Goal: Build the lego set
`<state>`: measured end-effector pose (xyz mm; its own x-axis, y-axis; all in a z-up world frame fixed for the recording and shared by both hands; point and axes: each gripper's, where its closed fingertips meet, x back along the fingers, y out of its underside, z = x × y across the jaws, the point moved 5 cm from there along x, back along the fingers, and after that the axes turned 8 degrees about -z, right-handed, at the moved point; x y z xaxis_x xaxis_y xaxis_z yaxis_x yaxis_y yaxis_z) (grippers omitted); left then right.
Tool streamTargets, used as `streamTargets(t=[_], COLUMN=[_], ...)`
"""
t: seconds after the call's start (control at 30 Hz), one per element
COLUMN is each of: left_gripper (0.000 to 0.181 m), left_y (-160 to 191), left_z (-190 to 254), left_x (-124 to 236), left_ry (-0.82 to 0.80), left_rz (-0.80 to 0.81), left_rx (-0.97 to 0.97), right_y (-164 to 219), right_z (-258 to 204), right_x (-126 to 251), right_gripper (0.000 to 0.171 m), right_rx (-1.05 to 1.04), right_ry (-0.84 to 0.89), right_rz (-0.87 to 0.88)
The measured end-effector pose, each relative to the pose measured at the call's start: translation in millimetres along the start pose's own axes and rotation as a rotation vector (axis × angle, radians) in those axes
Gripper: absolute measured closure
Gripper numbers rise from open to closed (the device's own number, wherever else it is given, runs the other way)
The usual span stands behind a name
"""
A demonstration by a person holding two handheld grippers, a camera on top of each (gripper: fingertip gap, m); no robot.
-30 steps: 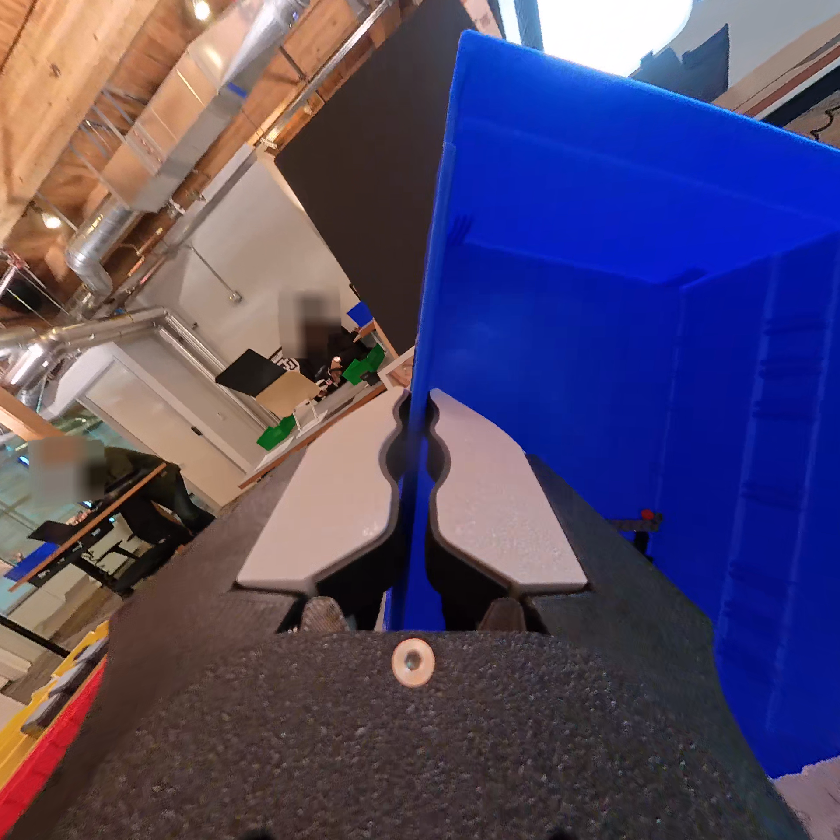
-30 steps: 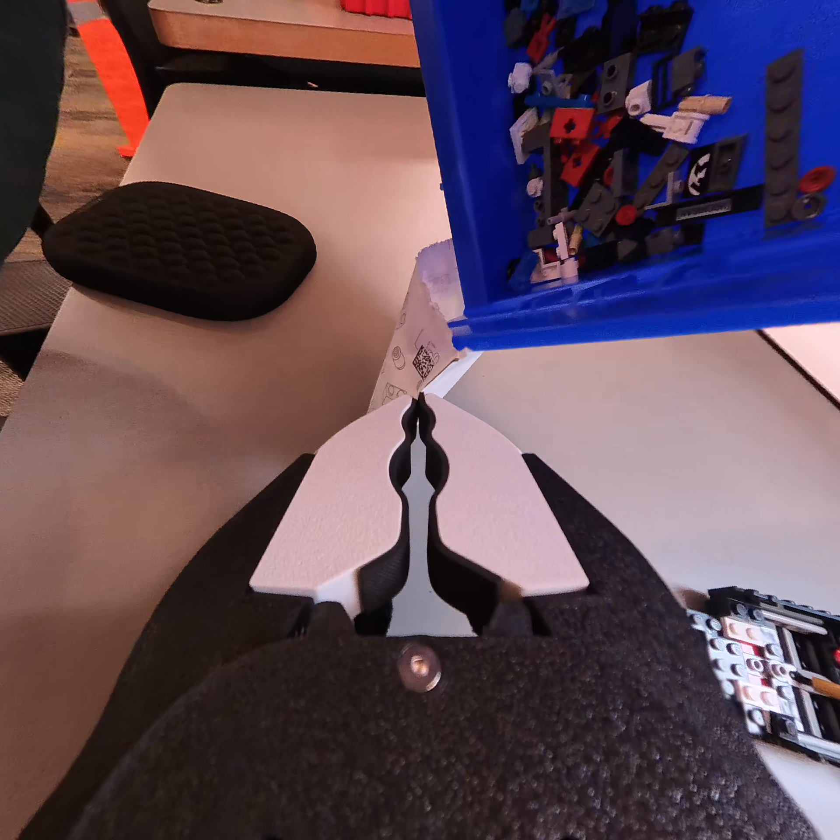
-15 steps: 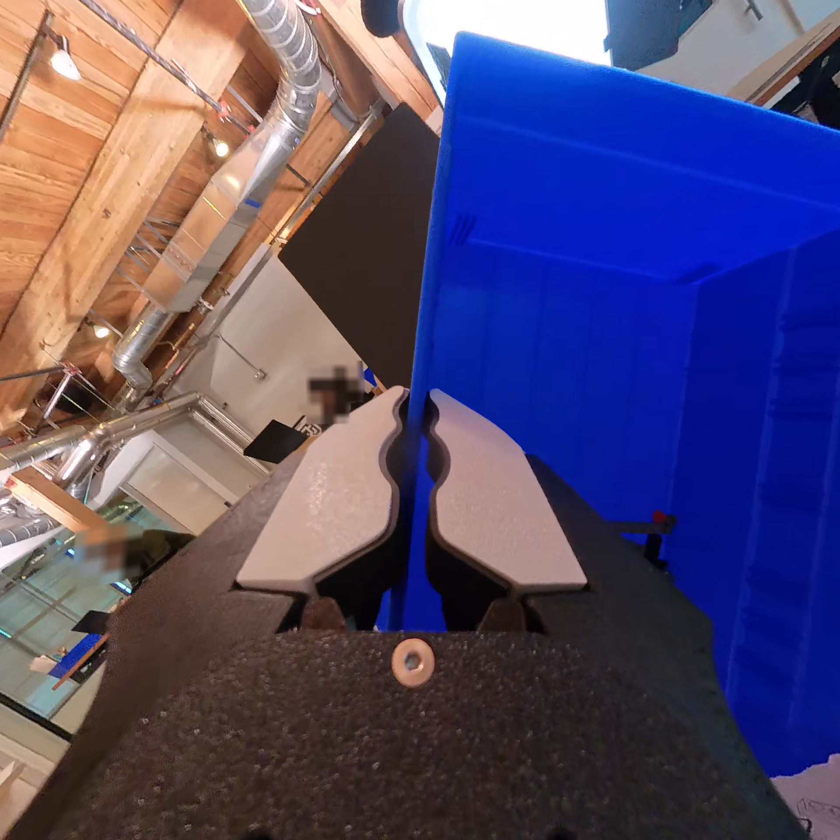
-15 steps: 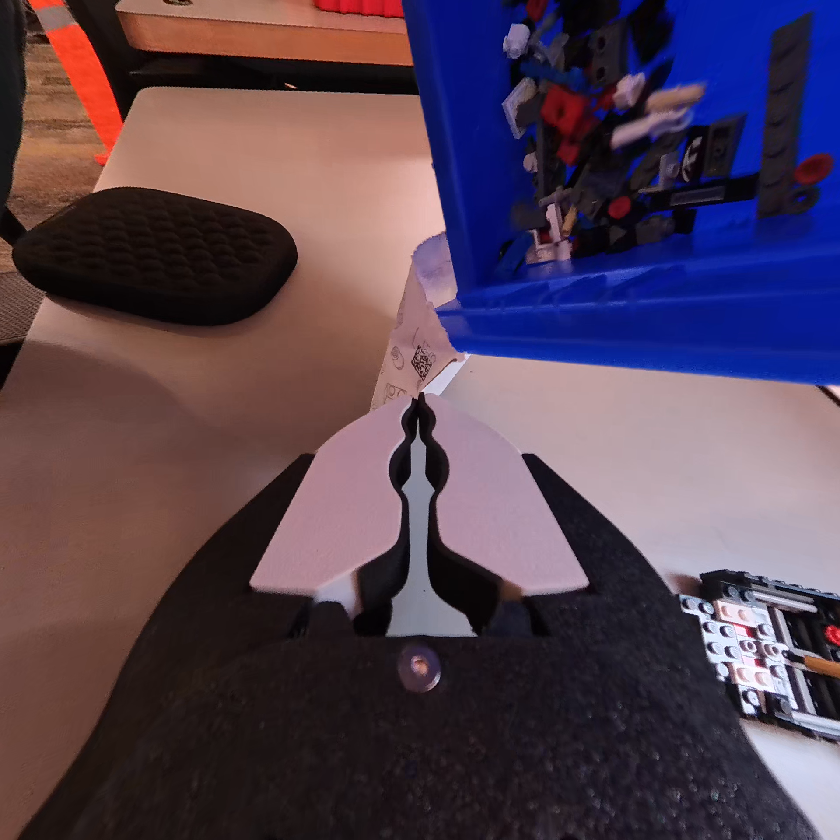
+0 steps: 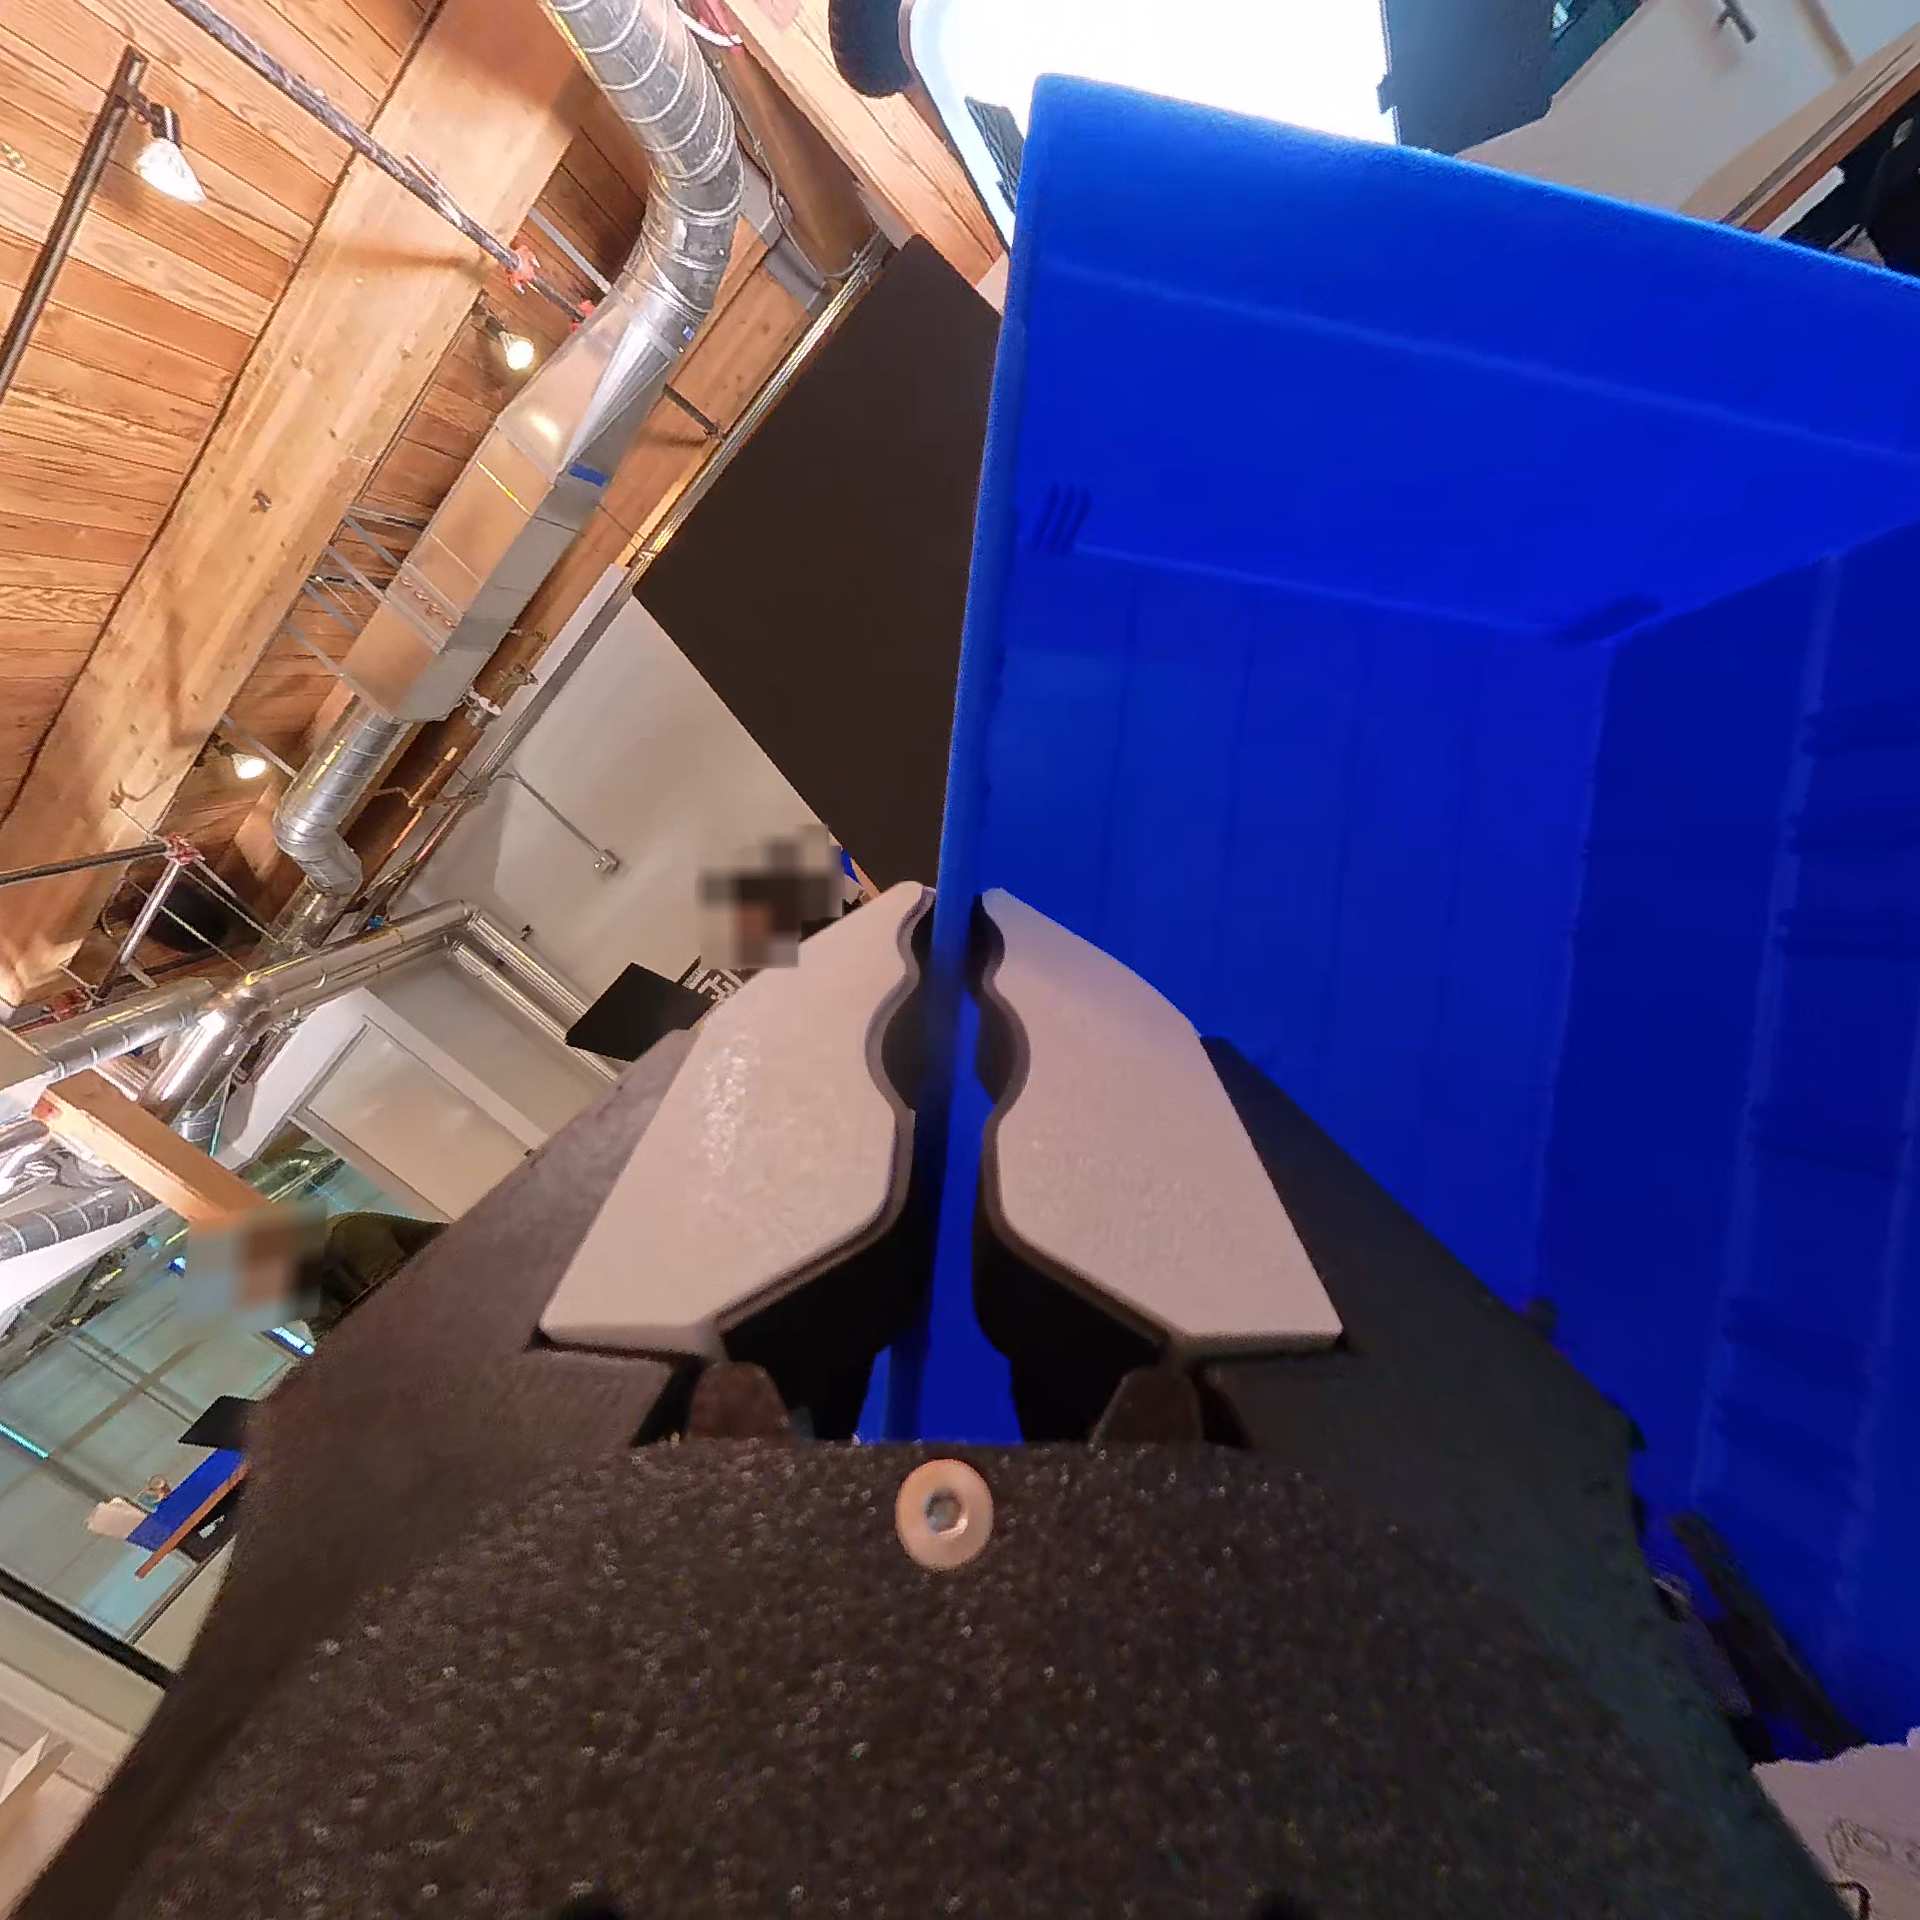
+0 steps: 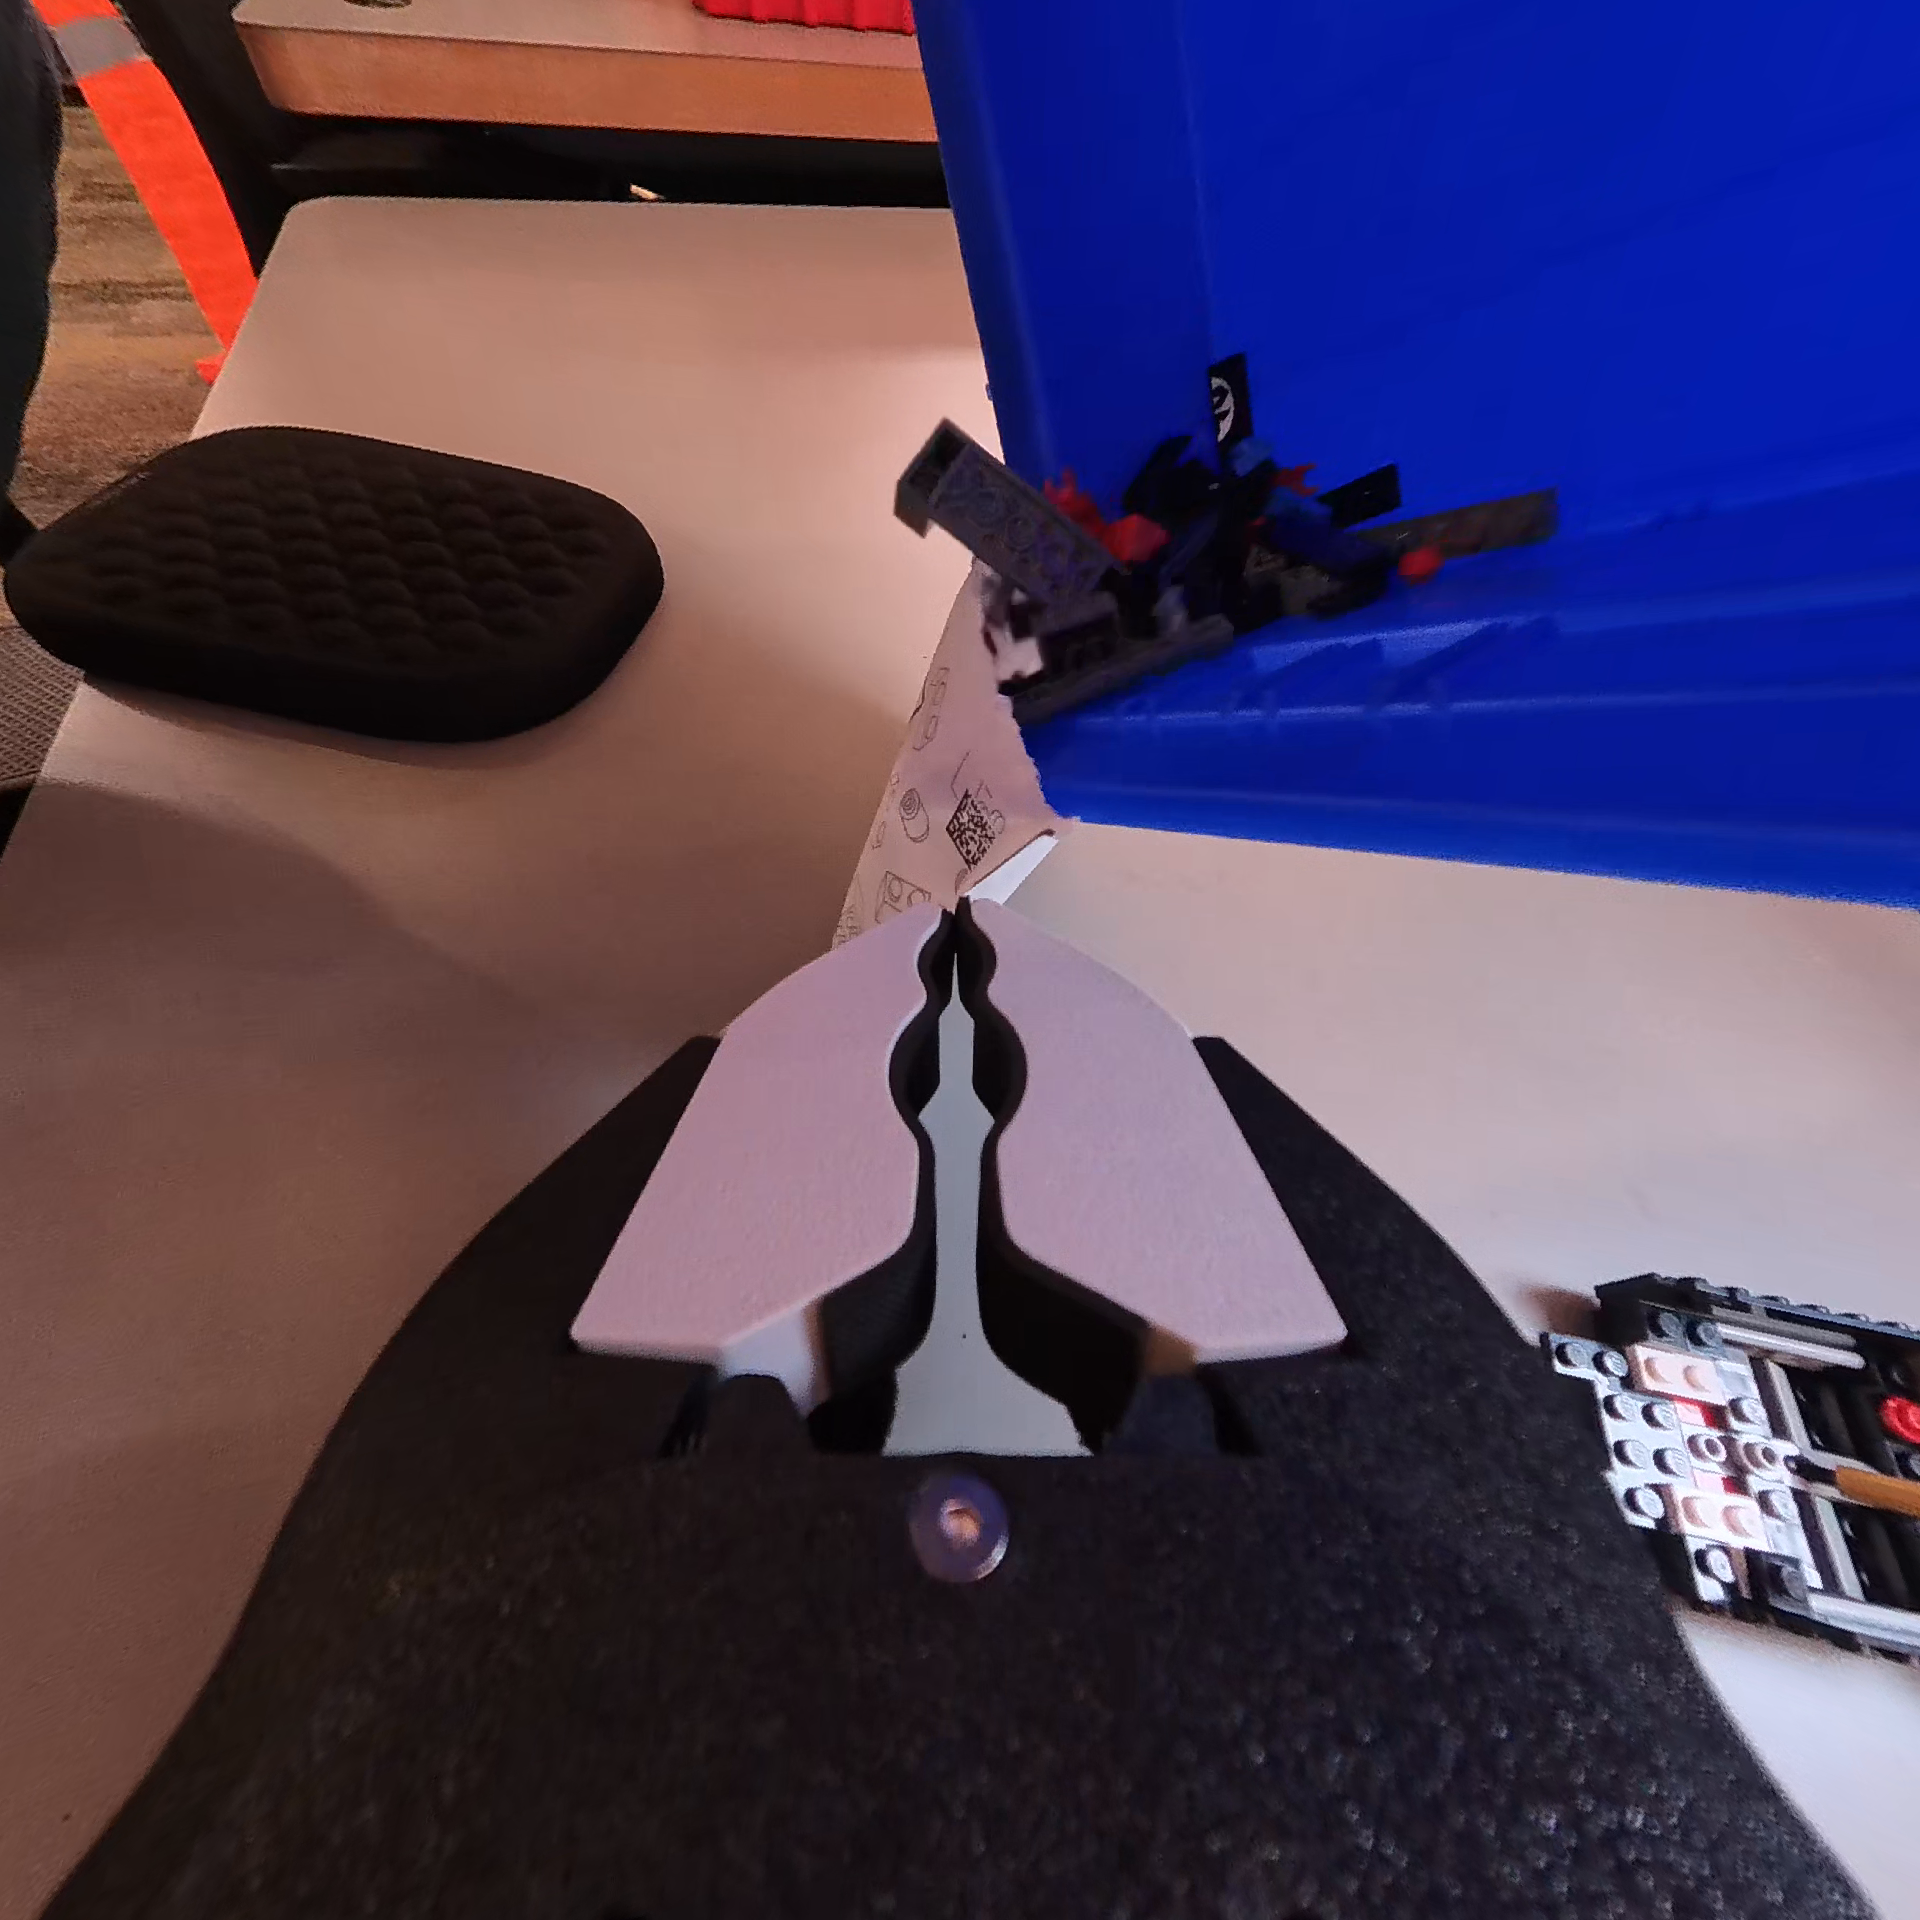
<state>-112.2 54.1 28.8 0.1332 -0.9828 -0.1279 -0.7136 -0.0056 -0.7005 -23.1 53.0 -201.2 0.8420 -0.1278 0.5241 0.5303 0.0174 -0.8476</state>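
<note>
The blue bin (image 6: 1455,364) has been tipped steeper since half a second ago – loose lego pieces (image 6: 1174,561) are now slid into its lower corner, spilling toward the paper bag (image 6: 935,790) on the counter (image 6: 520,416). Left gripper (image 5: 951,935) jaws are clamped on the bin wall; right gripper (image 6: 956,920) jaws are pinched on the bag. The partly built model (image 6: 1766,1455) is left unfinished – most building remains.

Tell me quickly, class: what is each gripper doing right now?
Left gripper: closed on the wall of the blue bin.
Right gripper: closed on the edge of the paper bag.
</note>
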Motion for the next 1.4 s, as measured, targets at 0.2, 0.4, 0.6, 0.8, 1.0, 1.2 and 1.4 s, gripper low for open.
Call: streamTargets(t=[0.2,0.4,0.6,0.8,1.0,1.2,1.4], left_gripper=[0.176,0.176,0.176,0.176,0.176,0.176,0.176], left_y=[-0.1,-10.9,-19.0,-27.3,-28.3,-23.9,-16.5], left_z=[4.9,9.2,14.4,15.1,13.3,8.9,5.6], left_x=[-15.5,-31.0,-39.9,-39.5,-32.2,-15.9,5.5], left_ry=[0.040,0.064,0.082,0.073,0.055,0.017,-0.031], left_rz=[-0.045,-0.058,-0.053,-0.019,0.027,0.083,0.154], left_rx=[-0.007,-0.037,-0.052,-0.060,-0.059,-0.038,0.011], right_y=[0.7,0.8,2.9,3.6,5.2,5.8,6.4], right_z=[-2.5,-4.4,-1.5,0.8,3.4,5.8,6.8], right_x=[-0.1,0.6,2.3,2.8,4.4,5.0,5.1], right_gripper=[0.171,0.171,0.171,0.171,0.171,0.171,0.171], right_rx=[0.010,0.034,0.022,0.019,0.012,-0.005,-0.004], right_ry=[-0.021,-0.035,-0.037,-0.030,-0.013,-0.009,0.005], right_rz=[-0.003,0.003,0.003,0.002,-0.001,0.000,0.000])
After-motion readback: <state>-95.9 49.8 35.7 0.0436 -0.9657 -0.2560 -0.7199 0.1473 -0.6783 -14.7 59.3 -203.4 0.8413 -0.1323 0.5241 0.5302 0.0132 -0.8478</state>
